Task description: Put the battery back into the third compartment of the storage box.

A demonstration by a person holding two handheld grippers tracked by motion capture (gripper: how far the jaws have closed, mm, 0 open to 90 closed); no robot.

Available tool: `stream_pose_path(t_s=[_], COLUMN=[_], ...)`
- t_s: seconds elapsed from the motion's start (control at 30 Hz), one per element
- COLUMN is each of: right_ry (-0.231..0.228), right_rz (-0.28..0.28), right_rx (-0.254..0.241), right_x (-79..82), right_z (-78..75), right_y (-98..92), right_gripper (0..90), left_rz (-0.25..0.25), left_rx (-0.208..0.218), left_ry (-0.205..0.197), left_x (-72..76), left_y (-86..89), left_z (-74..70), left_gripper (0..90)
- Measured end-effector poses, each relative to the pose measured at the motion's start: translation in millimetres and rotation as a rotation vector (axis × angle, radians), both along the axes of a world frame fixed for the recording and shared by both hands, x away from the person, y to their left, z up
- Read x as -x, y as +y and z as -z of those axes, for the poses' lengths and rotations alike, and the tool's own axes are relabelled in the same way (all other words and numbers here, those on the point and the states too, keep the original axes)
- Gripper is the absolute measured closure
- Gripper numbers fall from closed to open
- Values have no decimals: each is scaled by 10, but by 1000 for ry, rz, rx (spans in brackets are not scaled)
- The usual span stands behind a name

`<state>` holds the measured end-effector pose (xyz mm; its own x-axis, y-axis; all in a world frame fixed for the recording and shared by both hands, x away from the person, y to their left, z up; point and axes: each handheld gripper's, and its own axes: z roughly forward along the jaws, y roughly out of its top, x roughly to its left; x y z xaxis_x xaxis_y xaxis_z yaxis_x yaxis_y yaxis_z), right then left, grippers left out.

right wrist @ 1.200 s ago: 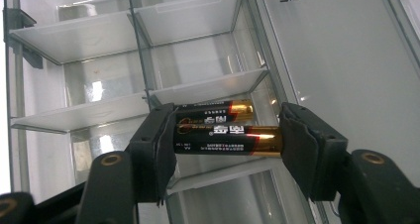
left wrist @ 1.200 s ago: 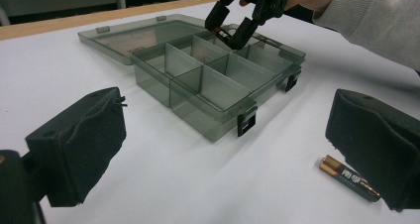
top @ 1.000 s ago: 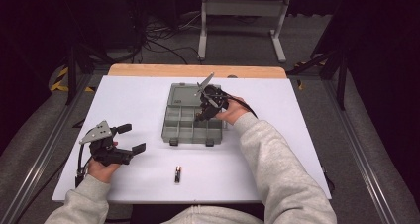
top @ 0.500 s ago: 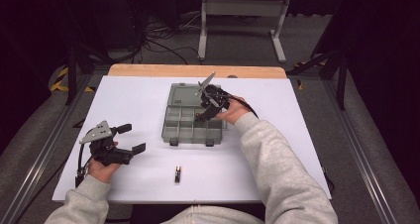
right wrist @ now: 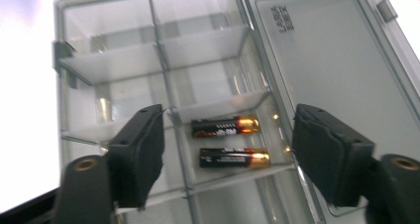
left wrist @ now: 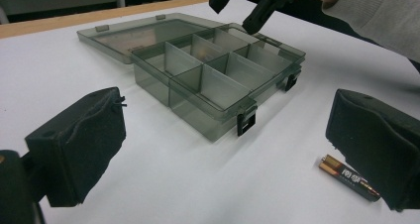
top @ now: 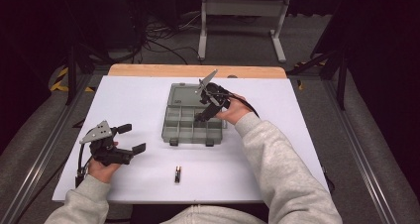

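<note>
Table (top: 124, 100): white top with a wooden strip along its far edge. Directly on it: one grey translucent compartment box (top: 185, 130) near the middle (lid open and lying flat on the far side), and one loose battery (top: 177, 174) by the near edge, well apart from the box.

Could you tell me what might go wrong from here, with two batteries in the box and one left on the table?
1. The right gripper hangs open low over the two batteries in the box; lifting carelessly could clip a divider.
2. The last battery lies loose beside the open left gripper and could roll if nudged.
</note>
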<state>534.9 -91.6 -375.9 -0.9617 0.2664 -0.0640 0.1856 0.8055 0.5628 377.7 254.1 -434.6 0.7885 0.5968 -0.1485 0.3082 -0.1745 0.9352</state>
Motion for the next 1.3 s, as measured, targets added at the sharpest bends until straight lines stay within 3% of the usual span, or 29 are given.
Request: stream_pose_path(t_s=[0.3, 0.6, 0.77, 1.0, 1.3], right_ry=[11, 30, 55, 46, 68], right_rz=[-13, -58, -81, -115, -137], right_rx=[-35, -64, -79, -88, -81], right_x=[245, 503, 612, 759, 905], right_z=[-144, -192, -203, -187, -128], right_y=[73, 116, 123, 150, 205], right_gripper=[110, 1, 0, 0, 0], left_rz=[1, -1, -1, -1, -2], left_rx=[-1, 0, 0, 2, 2], left_ry=[-2, -4, -4, -3, -4], left_x=[-1, 2, 2, 5, 7], left_y=[9, 3, 2, 2, 1], left_z=[-3, -3, -3, -4, -6], left_gripper=[24, 23, 23, 23, 22])
